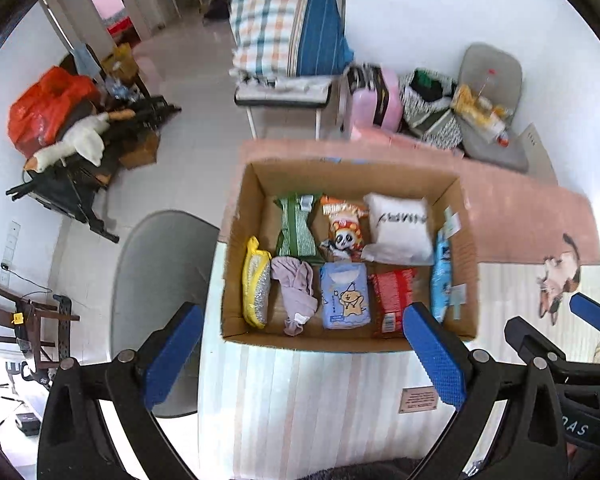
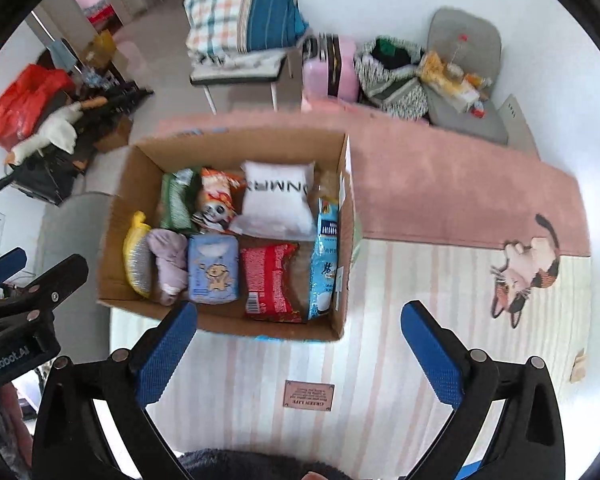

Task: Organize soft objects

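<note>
**Cardboard box packed, both tongs apart and empty**

Cardboard box (image 1: 352, 184) sits near the left edge of the counter (image 1: 300, 400), on a striped mat with a cat picture (image 2: 524, 272). Packed inside, the far row holds a green packet (image 1: 296, 226), an orange panda snack bag (image 1: 342, 228) and a white pillow (image 1: 398, 226). The near row, from left to right, holds a yellow scrubber (image 1: 256, 280), a lilac cloth (image 1: 296, 292), a blue tissue pack (image 1: 345, 296) and a red packet (image 1: 392, 300). A light blue bag (image 1: 442, 280) stands on edge against the box's right wall.

Left tongs (image 1: 300, 354) hover before the box's near wall, fingers spread wide, holding nothing. Right tongs (image 2: 300, 354) hang over the mat just right of the box's near corner, likewise spread and empty.
</note>
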The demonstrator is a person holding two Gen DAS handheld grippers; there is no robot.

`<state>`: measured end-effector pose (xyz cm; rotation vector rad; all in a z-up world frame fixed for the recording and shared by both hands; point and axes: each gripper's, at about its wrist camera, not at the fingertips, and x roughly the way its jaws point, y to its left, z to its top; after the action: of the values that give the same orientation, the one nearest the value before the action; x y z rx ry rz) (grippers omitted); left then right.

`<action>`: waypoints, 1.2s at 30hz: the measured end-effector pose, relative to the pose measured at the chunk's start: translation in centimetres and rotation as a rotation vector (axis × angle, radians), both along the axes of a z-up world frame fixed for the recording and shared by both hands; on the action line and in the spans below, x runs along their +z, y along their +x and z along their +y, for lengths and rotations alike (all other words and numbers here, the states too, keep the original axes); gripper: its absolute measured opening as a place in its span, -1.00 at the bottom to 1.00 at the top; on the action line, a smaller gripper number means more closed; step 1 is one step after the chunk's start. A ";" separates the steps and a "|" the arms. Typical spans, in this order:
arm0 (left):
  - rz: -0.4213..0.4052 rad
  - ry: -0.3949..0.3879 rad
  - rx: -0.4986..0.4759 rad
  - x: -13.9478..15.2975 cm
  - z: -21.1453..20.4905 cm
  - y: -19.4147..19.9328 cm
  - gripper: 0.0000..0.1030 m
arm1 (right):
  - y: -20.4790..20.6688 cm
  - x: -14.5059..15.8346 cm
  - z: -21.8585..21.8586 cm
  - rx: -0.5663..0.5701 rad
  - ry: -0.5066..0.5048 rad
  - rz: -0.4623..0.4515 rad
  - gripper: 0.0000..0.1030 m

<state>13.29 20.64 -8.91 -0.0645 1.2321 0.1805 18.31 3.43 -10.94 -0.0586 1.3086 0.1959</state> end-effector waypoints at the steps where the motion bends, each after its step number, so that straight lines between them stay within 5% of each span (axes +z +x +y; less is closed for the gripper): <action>1: -0.012 -0.004 0.002 0.8 0.0 -0.5 0.99 | -0.5 1.0 -0.1 -0.001 0.003 -0.015 1.00; 10: -0.108 -0.036 -0.019 7.6 -1.3 -4.7 0.99 | -5.8 10.2 -1.7 -0.010 0.049 -0.166 1.00; 18: -0.161 -0.020 -0.037 10.8 -2.5 -7.0 0.99 | -9.1 15.1 -1.8 0.013 0.046 -0.258 1.00; 36: -0.181 0.034 0.023 11.0 -2.0 -8.4 0.99 | -10.2 17.0 -3.0 -0.040 -0.039 -0.322 1.00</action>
<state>4.87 18.62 2.13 -0.0644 1.0478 0.2105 8.13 0.42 6.10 -0.0934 0.9916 0.1205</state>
